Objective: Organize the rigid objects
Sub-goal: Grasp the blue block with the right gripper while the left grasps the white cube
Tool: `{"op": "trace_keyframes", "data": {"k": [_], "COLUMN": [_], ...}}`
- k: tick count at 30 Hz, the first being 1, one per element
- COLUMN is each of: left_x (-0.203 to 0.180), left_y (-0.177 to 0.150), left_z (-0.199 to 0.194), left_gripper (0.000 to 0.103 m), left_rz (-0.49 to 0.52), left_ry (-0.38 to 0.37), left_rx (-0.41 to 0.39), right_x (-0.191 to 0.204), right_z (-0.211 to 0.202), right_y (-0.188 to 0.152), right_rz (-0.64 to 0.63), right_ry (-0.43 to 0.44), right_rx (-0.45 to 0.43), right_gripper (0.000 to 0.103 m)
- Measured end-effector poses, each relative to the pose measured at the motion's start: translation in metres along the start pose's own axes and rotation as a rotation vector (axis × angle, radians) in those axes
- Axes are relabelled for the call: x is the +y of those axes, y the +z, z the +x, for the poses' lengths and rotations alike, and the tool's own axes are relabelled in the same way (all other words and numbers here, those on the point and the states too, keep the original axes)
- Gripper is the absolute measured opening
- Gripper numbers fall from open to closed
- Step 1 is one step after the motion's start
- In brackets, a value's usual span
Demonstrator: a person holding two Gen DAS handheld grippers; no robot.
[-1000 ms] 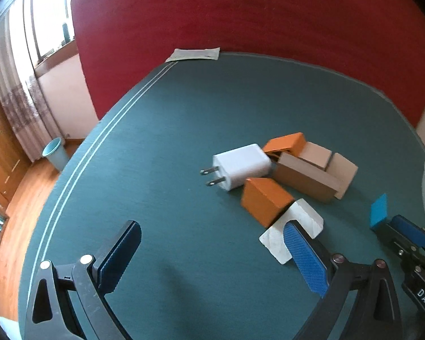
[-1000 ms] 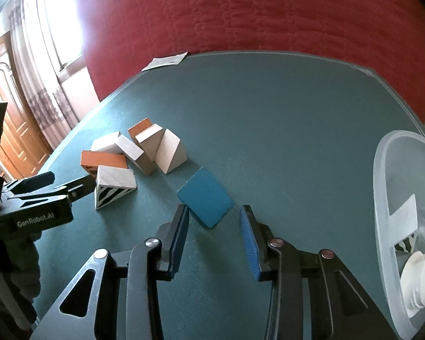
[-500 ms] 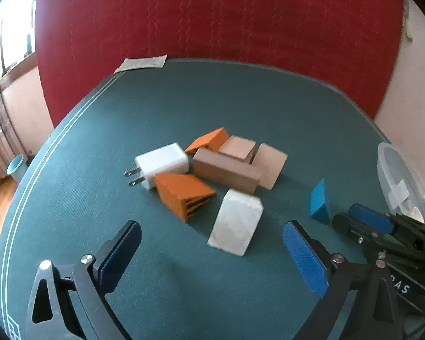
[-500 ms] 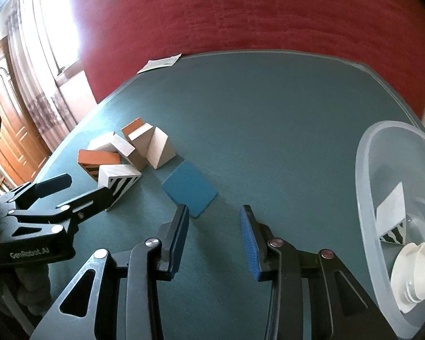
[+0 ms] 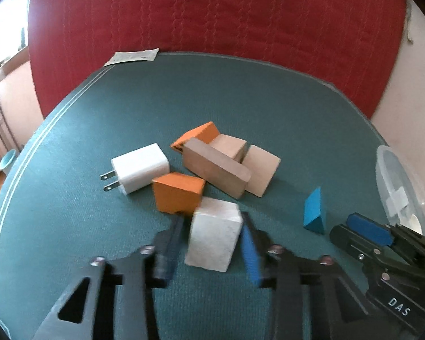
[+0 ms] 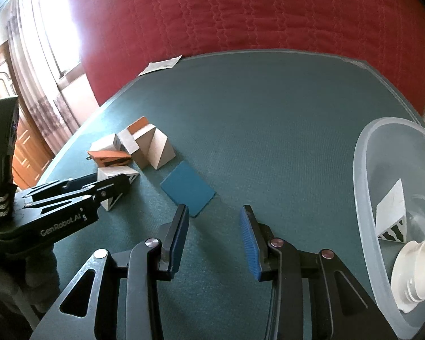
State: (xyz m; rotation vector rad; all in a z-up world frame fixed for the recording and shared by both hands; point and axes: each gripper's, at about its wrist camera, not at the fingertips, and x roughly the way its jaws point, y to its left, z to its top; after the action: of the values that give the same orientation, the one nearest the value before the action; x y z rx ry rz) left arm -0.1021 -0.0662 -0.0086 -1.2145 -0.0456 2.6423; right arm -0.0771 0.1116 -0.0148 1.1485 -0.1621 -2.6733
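In the left wrist view my left gripper [image 5: 212,243] has closed around a white block [image 5: 214,233]; both pads touch its sides on the green table. Behind it lie an orange block [image 5: 178,195], a white plug adapter [image 5: 140,168], tan blocks [image 5: 215,167] and another orange block [image 5: 197,136]. A blue wedge [image 5: 314,212] lies to the right. In the right wrist view my right gripper [image 6: 214,239] is open and empty just short of the blue wedge [image 6: 187,192]. The left gripper [image 6: 79,192] shows there at the white block [image 6: 113,174].
A clear plastic bowl [image 6: 365,153] at the right holds a white striped wedge [image 6: 391,215] and a white cup-like piece [image 6: 413,274]; it also shows in the left wrist view [image 5: 382,170]. A paper sheet [image 5: 133,56] lies at the table's far edge. A red quilted backing stands behind.
My left gripper moved forward and closed from wide open onto the white block. My right gripper drew back a little from the blue wedge and stayed open.
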Motion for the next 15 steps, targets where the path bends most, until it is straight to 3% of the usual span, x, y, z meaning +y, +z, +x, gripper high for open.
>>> {"op": "trace_keyframes", "data": {"k": [3,7,15], "left_x": [-0.001,-0.002,0.017], "left_y": [-0.003,-0.009,-0.018], "left_z": [-0.002,-0.01,-0.023], "left_gripper": [0.035,0.034,0.034], "left_rz": [0.015,0.021,-0.033], "left_ry": [-0.014,-0.015,0.028], "left_rx": [0.002,0.0,0.0], "right_x": [-0.001,0.002,0.018], "right_z": [-0.001,-0.002,0.013], "right_y": [0.001,0.002,0.012], "right_rz": [0.003,-0.009,-0.119], "right_ry": [0.01,0.035,0.006], "right_rx": [-0.004,-0.01,0.003], "right_gripper": [0.04,0.054,0.054]}}
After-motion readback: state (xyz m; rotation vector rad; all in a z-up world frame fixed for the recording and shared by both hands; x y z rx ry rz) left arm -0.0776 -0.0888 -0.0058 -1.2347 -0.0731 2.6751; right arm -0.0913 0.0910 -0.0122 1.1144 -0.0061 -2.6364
